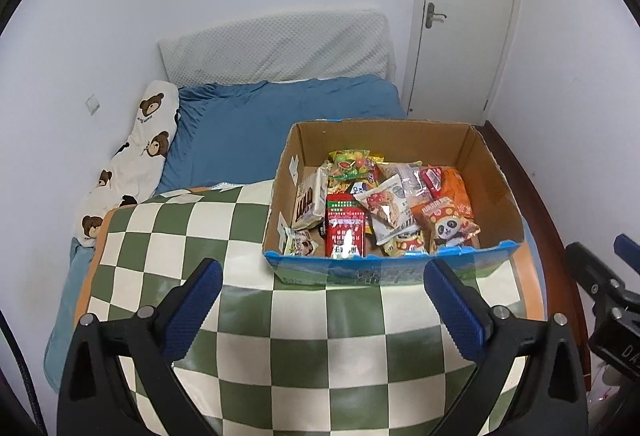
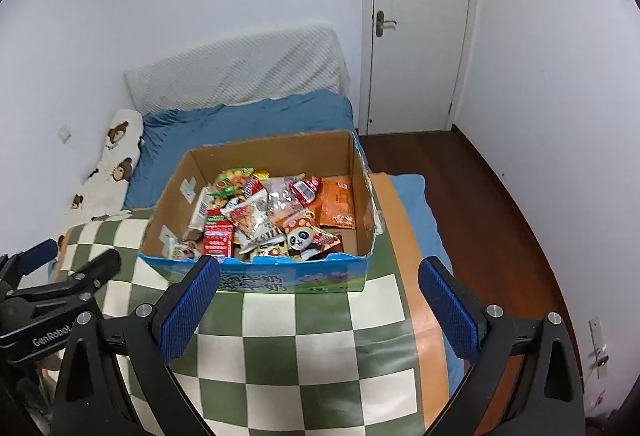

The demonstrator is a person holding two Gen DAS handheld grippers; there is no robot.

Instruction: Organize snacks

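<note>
Left gripper (image 1: pixel 322 300) hangs wide open over the checkered mat (image 1: pixel 248 336), nothing between its blue pads (image 1: pixel 192 310); cardboard box (image 1: pixel 384 140) sits at the mat's far right corner, stuffed with snacks (image 1: pixel 384 208); panda pack (image 1: pixel 448 226) near the box's front right; right gripper (image 1: pixel 600 276) pokes in at the right edge.

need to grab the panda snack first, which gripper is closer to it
Roughly even, perhaps the right. The right gripper and the left gripper both hang open just short of the box's near wall, the panda snack beyond it.
</note>
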